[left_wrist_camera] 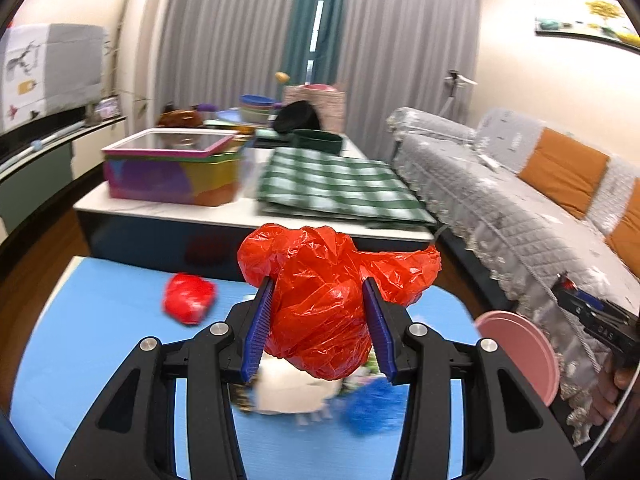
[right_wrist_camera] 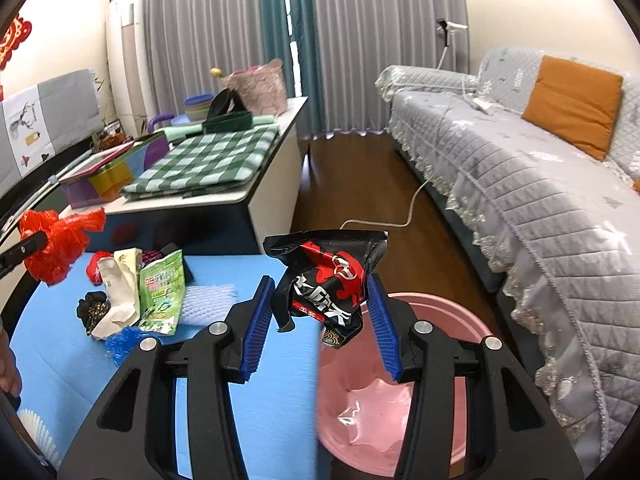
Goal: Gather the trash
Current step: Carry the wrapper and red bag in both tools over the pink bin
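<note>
Left wrist view: left gripper (left_wrist_camera: 318,322) jaws clamp a crumpled red plastic bag (left_wrist_camera: 324,292), held above the blue surface (left_wrist_camera: 100,340). Light, soft, slippery film; a bunched-middle grip looks safest.

Right wrist view: right gripper (right_wrist_camera: 320,320) jaws pinch a black snack wrapper (right_wrist_camera: 330,284) over the pink bin (right_wrist_camera: 432,312). Crinkly, weightless. Bin sits off the surface edge, sofa (right_wrist_camera: 520,184) beside; open room above the rim.
</note>
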`<action>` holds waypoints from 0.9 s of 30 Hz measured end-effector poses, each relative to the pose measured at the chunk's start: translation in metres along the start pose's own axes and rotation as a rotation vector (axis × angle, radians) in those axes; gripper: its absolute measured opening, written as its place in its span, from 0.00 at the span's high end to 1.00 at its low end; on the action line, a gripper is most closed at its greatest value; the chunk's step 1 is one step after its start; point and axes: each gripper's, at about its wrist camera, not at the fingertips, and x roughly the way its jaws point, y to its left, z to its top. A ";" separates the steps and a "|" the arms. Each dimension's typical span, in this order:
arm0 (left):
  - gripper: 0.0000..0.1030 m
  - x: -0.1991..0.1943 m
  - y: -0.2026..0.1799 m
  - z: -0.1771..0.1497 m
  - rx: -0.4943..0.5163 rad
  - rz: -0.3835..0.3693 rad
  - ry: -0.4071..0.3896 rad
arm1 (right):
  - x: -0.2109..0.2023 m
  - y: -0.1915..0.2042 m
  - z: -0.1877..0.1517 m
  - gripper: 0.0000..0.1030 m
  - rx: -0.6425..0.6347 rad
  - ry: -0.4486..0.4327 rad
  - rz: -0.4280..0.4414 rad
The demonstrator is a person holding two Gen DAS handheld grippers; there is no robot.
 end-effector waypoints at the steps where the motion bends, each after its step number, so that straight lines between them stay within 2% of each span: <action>1: 0.57 -0.002 -0.008 -0.001 0.015 -0.009 -0.004 | -0.003 -0.004 0.000 0.54 0.006 -0.004 -0.005; 11: 0.57 0.008 -0.091 -0.024 0.047 -0.103 0.051 | -0.040 -0.059 0.006 0.54 0.060 -0.015 -0.048; 18: 0.57 0.026 -0.152 -0.032 0.071 -0.160 0.077 | -0.045 -0.093 0.010 0.54 0.089 0.006 -0.065; 27: 0.57 0.053 -0.204 -0.042 0.110 -0.212 0.120 | -0.037 -0.117 0.017 0.54 0.120 0.008 -0.076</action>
